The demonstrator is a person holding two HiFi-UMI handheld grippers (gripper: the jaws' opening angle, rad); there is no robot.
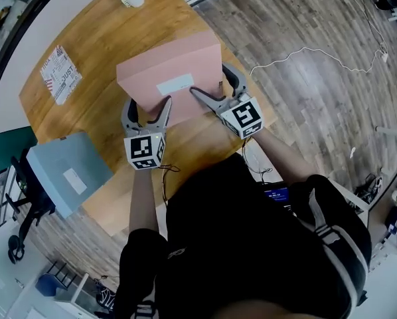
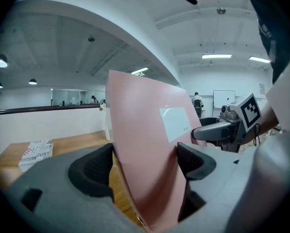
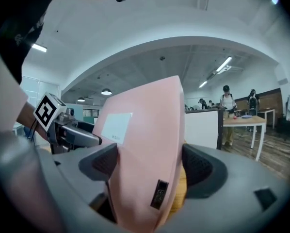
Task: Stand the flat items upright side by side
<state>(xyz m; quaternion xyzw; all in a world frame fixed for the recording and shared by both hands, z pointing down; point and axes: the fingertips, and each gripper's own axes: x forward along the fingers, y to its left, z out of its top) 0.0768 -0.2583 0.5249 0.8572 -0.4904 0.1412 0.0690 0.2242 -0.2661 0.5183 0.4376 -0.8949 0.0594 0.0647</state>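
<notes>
My head view rides on the person (image 1: 251,231) and looks steeply down at the wooden table (image 1: 99,52) from well above, wide enough to take in both grippers and the plank floor (image 1: 305,58). The left gripper (image 2: 144,164) view sits low and close behind its own jaws, looking almost level along them across the table. The right gripper (image 3: 147,166) view does the same from the other side. All three share the pink folder (image 1: 168,72) (it fills the middle of both close views). Each gripper view also catches the other gripper beyond the folder. The printed booklet (image 1: 60,75) shows from above and again low at the left gripper view's left edge.
</notes>
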